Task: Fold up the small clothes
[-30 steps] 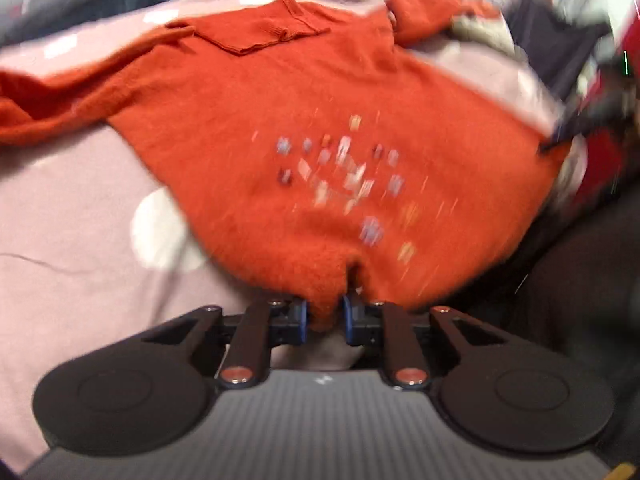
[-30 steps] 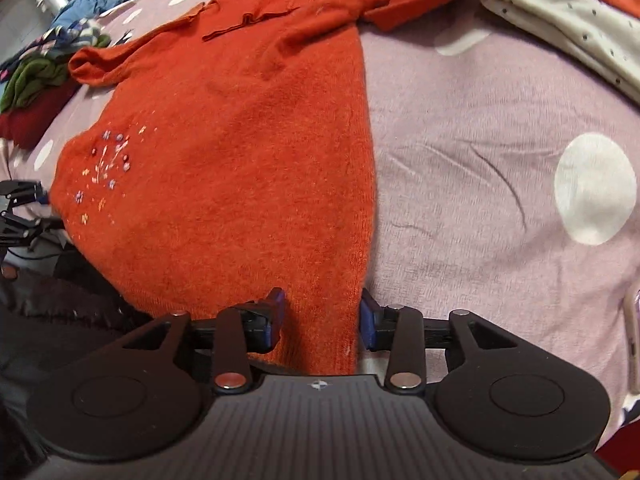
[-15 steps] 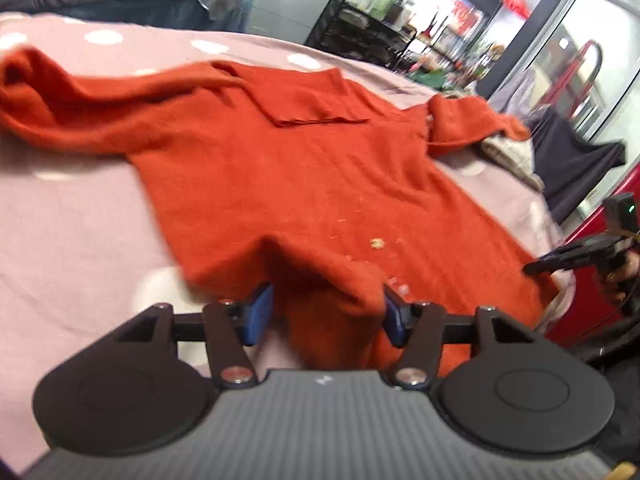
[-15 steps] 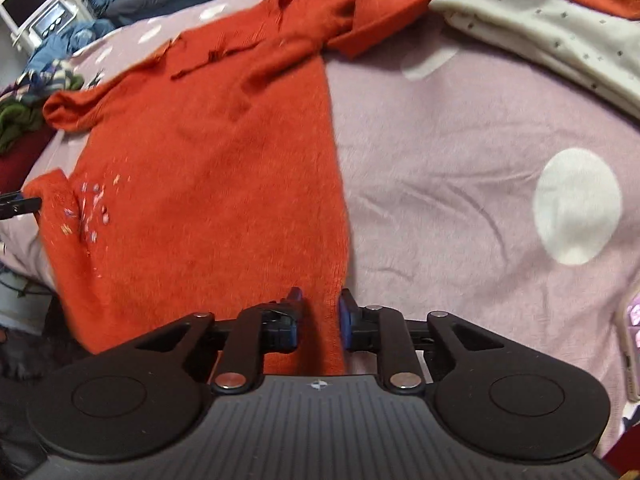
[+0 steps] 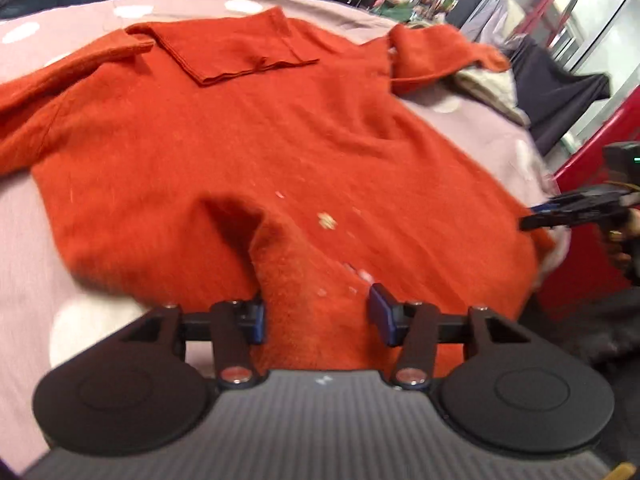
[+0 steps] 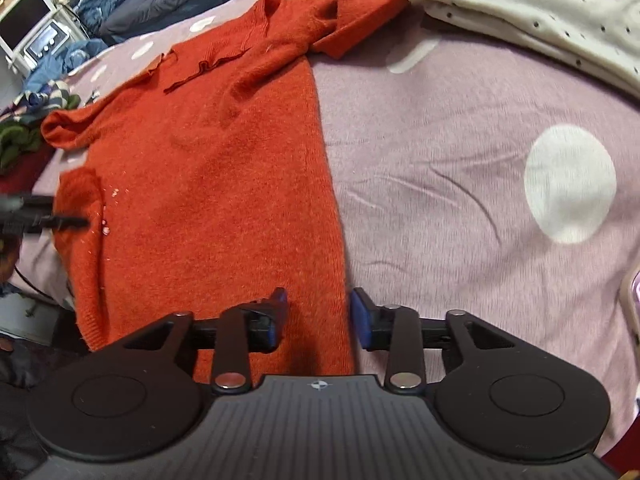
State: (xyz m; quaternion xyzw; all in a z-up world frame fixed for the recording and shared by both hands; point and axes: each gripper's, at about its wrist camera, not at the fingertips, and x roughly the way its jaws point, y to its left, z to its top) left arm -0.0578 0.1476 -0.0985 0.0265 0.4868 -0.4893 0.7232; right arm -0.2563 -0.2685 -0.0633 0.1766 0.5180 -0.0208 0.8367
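**Both grippers open over the hem of the orange sweater**

One second ago the left gripper was pinched on the hem of the orange sweater. Now its jaws have opened to about half, and a raised fold of the hem lies loosely between them; only the left pad seems to touch the cloth. The beaded pattern that faced up before is now mostly hidden under this turned-over fold.

The right gripper closed almost fully half a second ago and its jaws have just been opening again. They stand fairly wide over the right side edge of the sweater, with the cloth under them and not squeezed.

The sweater lies flat on the pink bedcover with white dots, collar far from the grippers. Its right sleeve lies across a cream dotted garment beyond the sweater. Left of the sweater there is a pile of clothes.
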